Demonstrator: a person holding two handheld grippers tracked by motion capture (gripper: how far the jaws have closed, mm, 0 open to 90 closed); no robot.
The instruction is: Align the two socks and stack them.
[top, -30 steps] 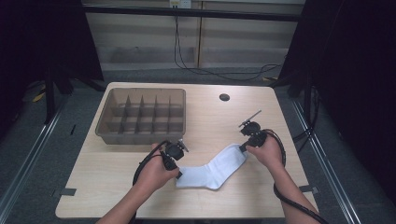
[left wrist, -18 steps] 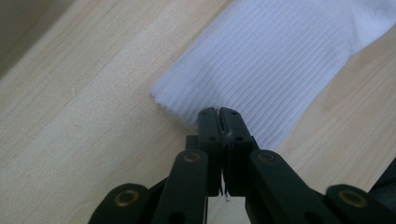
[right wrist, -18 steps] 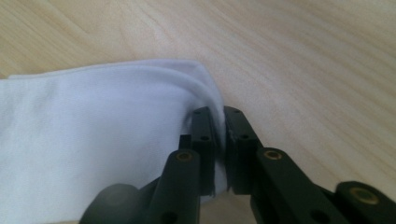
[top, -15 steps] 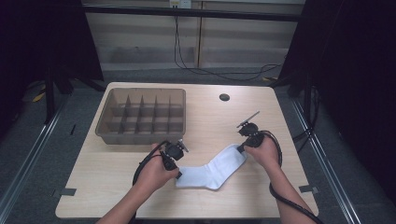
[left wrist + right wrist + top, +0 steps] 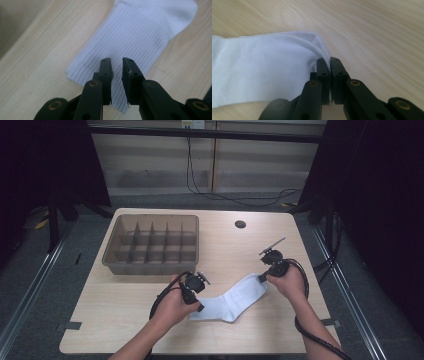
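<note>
the white sock (image 5: 235, 296) lies flat on the wooden table (image 5: 125, 320), in front of the divided tray (image 5: 152, 245). the right gripper (image 5: 329, 65) pinches its toe edge, hand low and level. the left gripper (image 5: 116, 65) has just been opening over the cuff, jaws narrowly apart, probably releasing. next: regrip and fold.

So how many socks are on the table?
1. The white sock lies flat on the table between the two grippers; the right gripper pinches one end, the left gripper stands slightly open over the other. Nothing shows in the tray.
</note>
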